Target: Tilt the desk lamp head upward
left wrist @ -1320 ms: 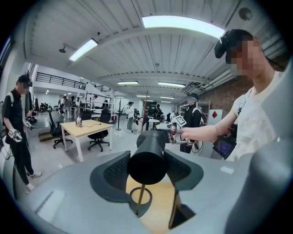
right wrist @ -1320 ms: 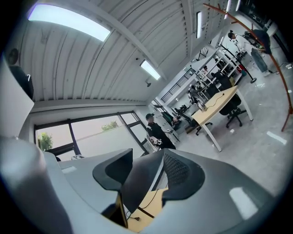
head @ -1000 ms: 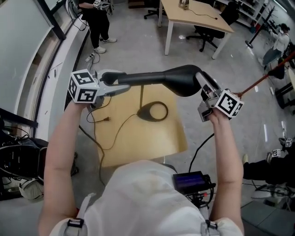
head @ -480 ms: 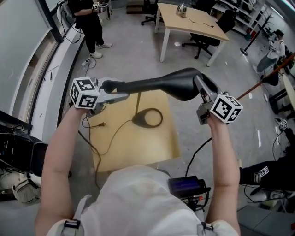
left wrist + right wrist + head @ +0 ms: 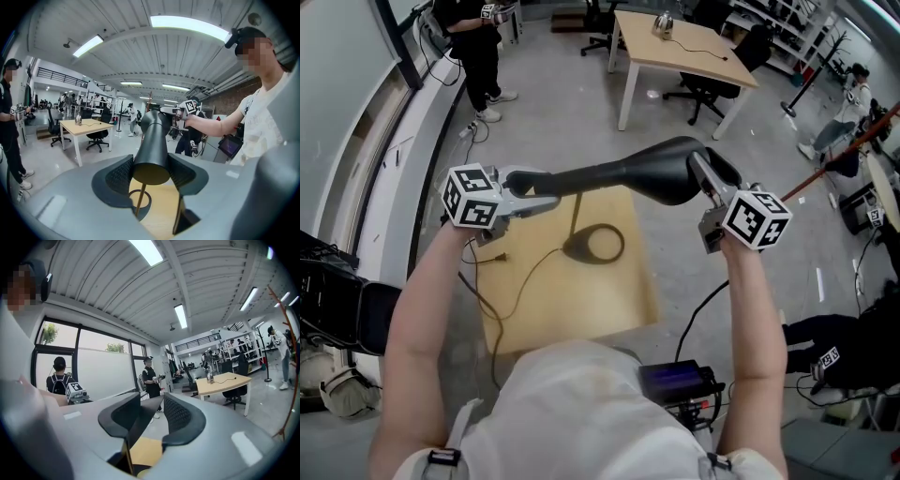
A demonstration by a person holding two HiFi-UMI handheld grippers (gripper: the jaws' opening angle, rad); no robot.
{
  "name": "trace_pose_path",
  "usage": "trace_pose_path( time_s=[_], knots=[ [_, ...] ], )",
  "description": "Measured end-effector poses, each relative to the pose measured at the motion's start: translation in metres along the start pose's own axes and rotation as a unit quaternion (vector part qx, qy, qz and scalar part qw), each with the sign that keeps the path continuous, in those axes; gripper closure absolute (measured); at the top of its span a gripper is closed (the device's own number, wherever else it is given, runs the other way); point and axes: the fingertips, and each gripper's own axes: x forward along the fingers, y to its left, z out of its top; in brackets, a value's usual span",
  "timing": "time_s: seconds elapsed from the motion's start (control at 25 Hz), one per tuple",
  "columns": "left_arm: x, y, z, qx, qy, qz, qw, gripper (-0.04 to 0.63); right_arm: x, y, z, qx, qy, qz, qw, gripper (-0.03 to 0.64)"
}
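So the left gripper point(image 5: 541, 187) is clamped on the back end of the lamp arm point(image 5: 591, 175), and the right gripper point(image 5: 705, 178) pinches the rim of the lamp head point(image 5: 664, 169). Both cubes point(image 5: 472, 197) show black-and-white square markers. Below, the ring base point(image 5: 592, 247) sits on a small wooden table point(image 5: 581, 305); a desk point(image 5: 680, 52) stands farther off.

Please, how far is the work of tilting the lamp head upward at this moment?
Done: the left claw is shut on the lamp arm, bracing it, and the right claw is shut on the edge of the lamp head. In hand: both grips, with the lamp base resting on the table. Left: the tilt itself; the head seems roughly in line with the arm, not raised yet.
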Motion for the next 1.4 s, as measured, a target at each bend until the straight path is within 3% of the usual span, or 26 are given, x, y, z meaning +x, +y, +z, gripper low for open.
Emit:
trace_pose_path(
  time_s=[0.48, 1.4],
  knots=[
    [0.006, -0.002, -0.011, 0.015, 0.014, 0.002, 0.9998, 0.365, -0.002, 0.014, 0.014, -0.033, 0.003, 0.001, 0.999, 0.460],
    [0.016, 0.002, -0.030, 0.051, 0.089, 0.016, 0.9946, 0.367, 0.006, 0.041, 0.046, -0.065, -0.022, 0.017, 0.997, 0.468]
  ],
)
